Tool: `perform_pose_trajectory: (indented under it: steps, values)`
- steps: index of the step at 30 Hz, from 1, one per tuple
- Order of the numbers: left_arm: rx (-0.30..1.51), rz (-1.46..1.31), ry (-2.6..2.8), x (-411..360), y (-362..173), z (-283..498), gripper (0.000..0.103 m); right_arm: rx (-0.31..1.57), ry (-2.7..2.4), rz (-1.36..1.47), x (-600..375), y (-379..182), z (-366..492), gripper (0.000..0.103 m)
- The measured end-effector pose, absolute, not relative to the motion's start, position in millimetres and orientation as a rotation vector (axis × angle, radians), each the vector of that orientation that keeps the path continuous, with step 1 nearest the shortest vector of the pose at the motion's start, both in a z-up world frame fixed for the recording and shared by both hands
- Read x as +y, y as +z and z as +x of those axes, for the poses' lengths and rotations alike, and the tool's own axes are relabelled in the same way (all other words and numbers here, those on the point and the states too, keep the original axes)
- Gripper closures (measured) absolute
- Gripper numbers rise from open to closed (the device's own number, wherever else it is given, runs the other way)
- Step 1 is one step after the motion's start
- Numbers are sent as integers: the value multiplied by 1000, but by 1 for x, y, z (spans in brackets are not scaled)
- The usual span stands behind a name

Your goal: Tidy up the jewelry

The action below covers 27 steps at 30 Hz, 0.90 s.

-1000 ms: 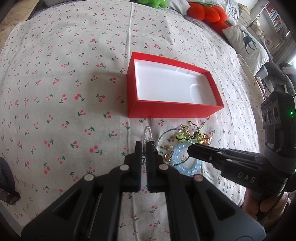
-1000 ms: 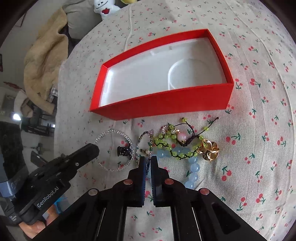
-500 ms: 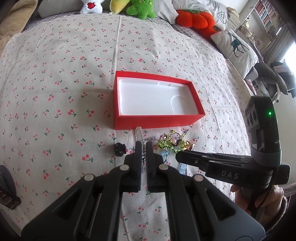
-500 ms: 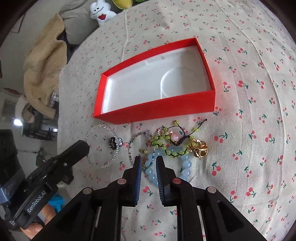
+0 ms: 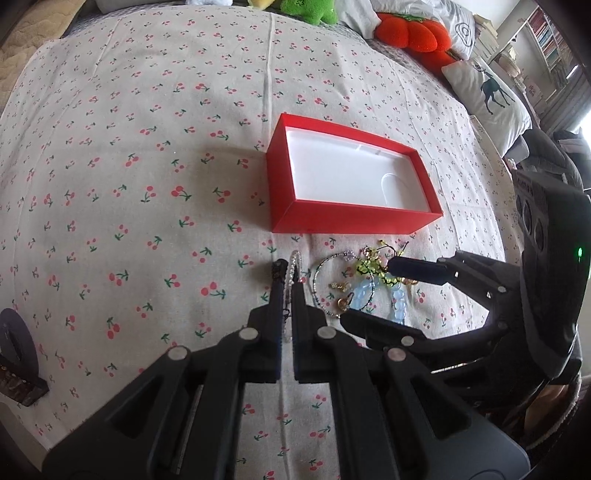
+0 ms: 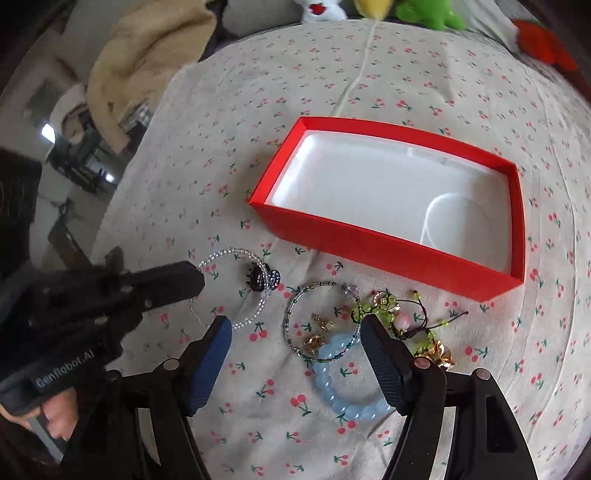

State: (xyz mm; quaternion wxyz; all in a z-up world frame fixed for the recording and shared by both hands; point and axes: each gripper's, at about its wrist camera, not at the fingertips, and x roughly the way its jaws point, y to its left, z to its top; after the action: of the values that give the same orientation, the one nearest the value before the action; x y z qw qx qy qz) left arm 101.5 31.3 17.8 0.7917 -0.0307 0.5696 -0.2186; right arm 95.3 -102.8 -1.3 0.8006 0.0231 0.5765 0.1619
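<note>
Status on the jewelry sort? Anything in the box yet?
Nothing done: the red box holds only its white lining. In hand: the left gripper is closed at the clear bead bracelet; the right gripper is open over the pile. Left: blue bracelet, green bracelet, gold pieces, black clip.

- An open red rectangular cardboard box [image 6: 388, 254] sits on the cherry-print bedspread [image 6: 258, 122].
- Before the box lies a clear beaded bracelet [image 6: 236, 288], a small black claw hair clip [image 6: 262, 277] on its rim.
- Right of it lie a thin dark beaded bracelet [image 6: 317, 317], a pale blue round-bead bracelet [image 6: 343, 384] and a green-bead cord bracelet [image 6: 399, 314].
- Plush toys [image 5: 410, 31] lie behind.
</note>
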Motion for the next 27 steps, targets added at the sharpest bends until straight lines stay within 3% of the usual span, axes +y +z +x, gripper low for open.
perform_pose_trajectory:
  steps: [4,11,19,24,27]
  values:
    - [1251,-40,-462,35,8,103,98,1191,400,-199,-88,-16,84,29]
    - [1265,-6,-465,35,3,106,98,1168,414,-321,-80,-35,82,22]
    - [1287,6,-472,33,-3,108,98,1150,382,-352,-76,-46,92,22]
    - [1292,2,-461,35,-5,110,98,1115,379,-401,-71,-48,92,28]
    - [1293,-2,-457,36,-5,111,98,1120,388,-391,-69,-49,93,38]
